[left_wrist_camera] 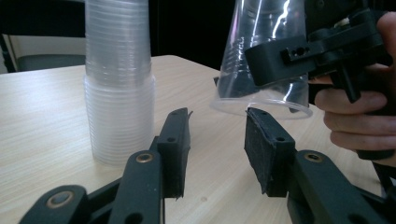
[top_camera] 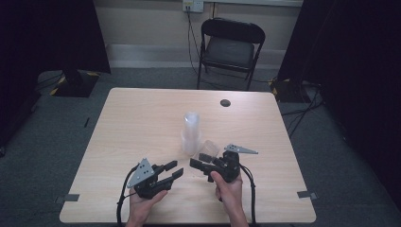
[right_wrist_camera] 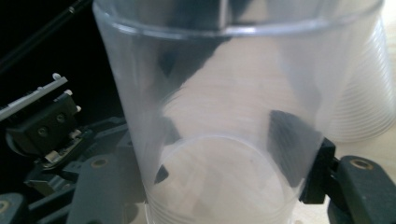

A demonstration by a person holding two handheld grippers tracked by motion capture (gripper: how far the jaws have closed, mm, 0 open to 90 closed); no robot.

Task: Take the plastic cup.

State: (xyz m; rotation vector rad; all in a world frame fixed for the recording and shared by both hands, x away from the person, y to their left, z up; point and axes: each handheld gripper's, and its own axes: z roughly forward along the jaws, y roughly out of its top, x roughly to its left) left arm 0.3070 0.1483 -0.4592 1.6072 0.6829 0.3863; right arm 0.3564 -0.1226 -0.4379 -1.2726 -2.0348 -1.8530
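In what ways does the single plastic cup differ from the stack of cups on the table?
The single cup is gripped by the right gripper and tilted, its rim low over the table; the stack of cups stands upright on the table, untouched. The single cup is clear and see-through; the stack looks cloudy and much taller. Both are transparent plastic with the wide rim downward.

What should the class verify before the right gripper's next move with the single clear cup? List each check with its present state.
1. Right gripper shut on the single cup: ok.
2. Cup rim clear of the table: not ok; it looks to rest there, mouth down and tilted.
3. Cup stack upright: ok.
4. Left gripper open and holding nothing: ok.
5. Grip firm enough: cannot tell.
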